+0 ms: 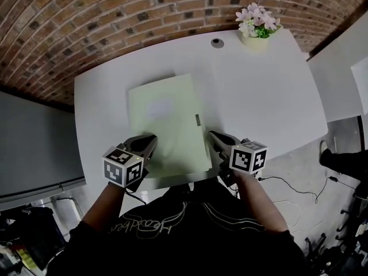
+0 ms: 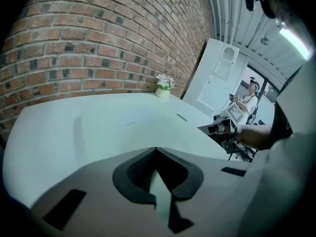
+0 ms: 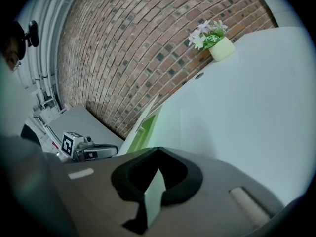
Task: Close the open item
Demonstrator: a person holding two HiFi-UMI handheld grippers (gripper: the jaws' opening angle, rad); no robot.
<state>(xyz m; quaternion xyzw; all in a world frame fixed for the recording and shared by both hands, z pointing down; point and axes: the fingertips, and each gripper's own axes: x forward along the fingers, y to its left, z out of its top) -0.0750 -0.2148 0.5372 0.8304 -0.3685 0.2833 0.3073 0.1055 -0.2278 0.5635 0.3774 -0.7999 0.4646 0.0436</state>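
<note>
A pale green box file lies flat on the white table, its small clasp on the right edge. In the right gripper view the file's side shows darker green, with the lid edge slightly raised above it. My left gripper is shut, its tips over the file's front left corner. My right gripper is also shut, just right of the file's front right corner. Nothing is held in either one. From the left gripper I see the lid stretching ahead.
A flower pot stands at the table's far right edge, by the brick wall. A round cable grommet sits left of it. The table's front edge is close under both grippers. A grey cabinet stands to the left.
</note>
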